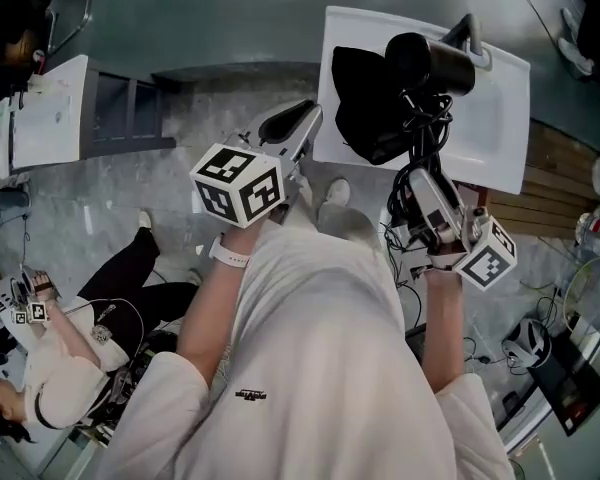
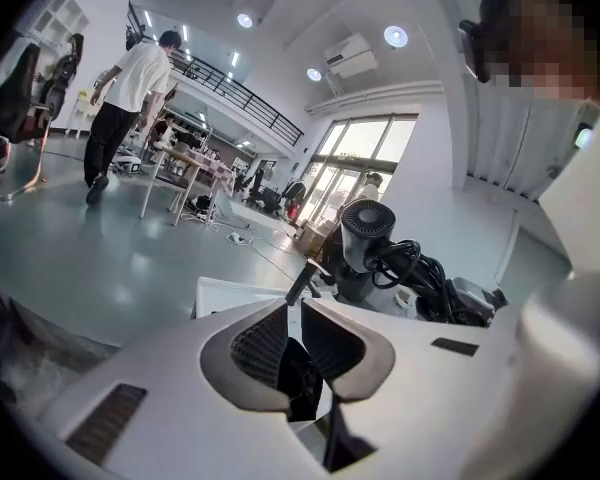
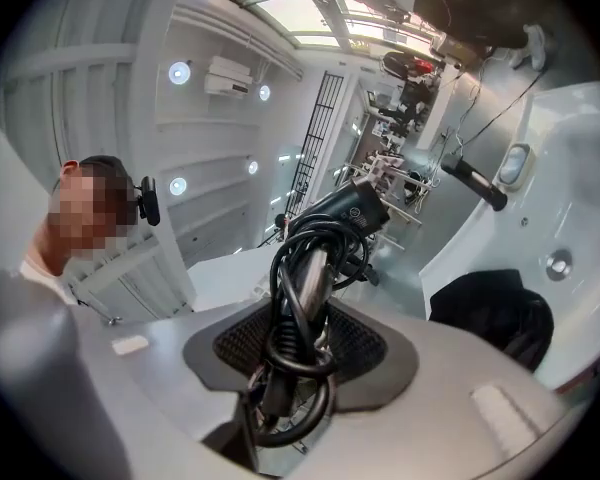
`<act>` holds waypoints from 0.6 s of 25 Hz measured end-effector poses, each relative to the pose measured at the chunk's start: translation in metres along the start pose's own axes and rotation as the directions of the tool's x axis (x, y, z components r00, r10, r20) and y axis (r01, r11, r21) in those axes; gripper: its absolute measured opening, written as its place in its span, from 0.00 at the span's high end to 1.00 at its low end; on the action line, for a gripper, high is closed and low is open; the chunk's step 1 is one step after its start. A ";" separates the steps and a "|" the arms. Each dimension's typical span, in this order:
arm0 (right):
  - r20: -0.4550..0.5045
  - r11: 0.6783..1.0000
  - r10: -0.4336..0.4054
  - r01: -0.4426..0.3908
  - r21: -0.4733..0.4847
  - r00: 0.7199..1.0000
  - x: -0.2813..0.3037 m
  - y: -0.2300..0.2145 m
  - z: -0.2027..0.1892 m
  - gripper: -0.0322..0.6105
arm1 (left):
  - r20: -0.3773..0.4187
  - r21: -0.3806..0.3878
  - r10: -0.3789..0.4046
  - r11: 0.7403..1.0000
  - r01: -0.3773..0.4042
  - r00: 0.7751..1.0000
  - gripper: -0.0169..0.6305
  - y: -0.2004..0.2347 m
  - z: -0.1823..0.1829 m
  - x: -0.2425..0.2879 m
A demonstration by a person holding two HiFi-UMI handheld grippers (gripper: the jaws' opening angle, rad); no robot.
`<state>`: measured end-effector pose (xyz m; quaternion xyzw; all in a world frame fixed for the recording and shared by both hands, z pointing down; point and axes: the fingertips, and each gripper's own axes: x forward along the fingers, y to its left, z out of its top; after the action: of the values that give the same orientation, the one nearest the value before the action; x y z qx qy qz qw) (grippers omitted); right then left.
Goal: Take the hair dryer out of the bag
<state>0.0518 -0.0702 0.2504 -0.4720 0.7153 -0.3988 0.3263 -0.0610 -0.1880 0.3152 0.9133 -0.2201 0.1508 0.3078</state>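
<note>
Head view shows my right gripper [image 1: 421, 175] clamped on the handle of the hair dryer [image 1: 430, 63], with the dryer's dark barrel standing up past the jaws and over the white basin [image 1: 500, 118]. The black cord [image 1: 426, 120] is looped in a bundle round the handle, and my pads press on handle and cord together. In the right gripper view the jaws stand wide with that bundle [image 3: 300, 298] filling the gap between them, and the barrel [image 3: 345, 208] points up and away from the camera. The black bag [image 1: 365, 98] lies slumped on the basin. In the right gripper view it [image 3: 495, 308] sits low and off to the right, apart from the dryer, so the dryer is out of the bag and held in the air above it. My left gripper [image 1: 302, 120] is raised just off the basin's left edge, beside the bag and not touching it. In the left gripper view its jaws [image 2: 295, 313] are drawn close, with only a narrow slit between the pads and nothing in it, and the dryer [image 2: 365, 233] shows ahead, upright with its cord hanging around it.
</note>
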 end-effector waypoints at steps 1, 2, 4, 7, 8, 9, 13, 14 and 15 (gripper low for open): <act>0.010 1.000 0.000 0.000 -0.018 1.000 -0.003 0.004 0.007 0.67 | 0.004 0.000 0.010 1.000 -0.010 1.000 0.91 -0.005 0.002 -0.005; 0.022 0.999 -0.002 0.002 -0.033 1.000 -0.005 0.008 0.013 0.67 | 0.010 0.000 0.018 1.000 -0.018 1.000 0.92 -0.010 0.004 -0.010; 0.048 0.998 -0.006 0.009 -0.056 0.999 -0.010 0.014 0.024 0.67 | 0.023 0.006 0.026 1.000 -0.026 0.999 0.94 -0.017 0.008 -0.018; 0.086 0.997 -0.010 0.016 -0.080 0.996 -0.020 0.022 0.041 0.67 | 0.031 0.021 0.027 0.999 -0.028 0.999 0.95 -0.029 0.011 -0.026; 0.099 0.996 -0.013 0.021 -0.087 0.995 -0.025 0.024 0.047 0.67 | 0.038 0.025 0.029 0.999 -0.030 0.999 0.95 -0.034 0.014 -0.028; 0.112 0.995 -0.017 0.027 -0.094 0.994 -0.031 0.026 0.054 0.67 | 0.049 0.029 0.034 0.999 -0.035 0.998 0.96 -0.040 0.017 -0.031; 0.162 0.992 -0.034 0.053 -0.116 0.986 -0.054 0.034 0.074 0.67 | 0.105 0.044 0.052 0.997 -0.057 0.993 0.96 -0.062 0.031 -0.045; 0.173 0.991 -0.038 0.060 -0.124 0.984 -0.060 0.037 0.079 0.67 | 0.117 0.053 0.063 0.996 -0.069 0.991 0.96 -0.067 0.033 -0.048; 0.182 0.989 -0.043 0.068 -0.134 0.982 -0.067 0.040 0.082 0.67 | 0.125 0.064 0.076 0.994 -0.084 0.989 0.96 -0.071 0.035 -0.052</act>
<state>0.1272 -0.0199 0.1828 -0.5474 0.6958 -0.3128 0.3441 -0.0655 -0.1429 0.2321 0.9213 -0.2698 0.1141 0.2557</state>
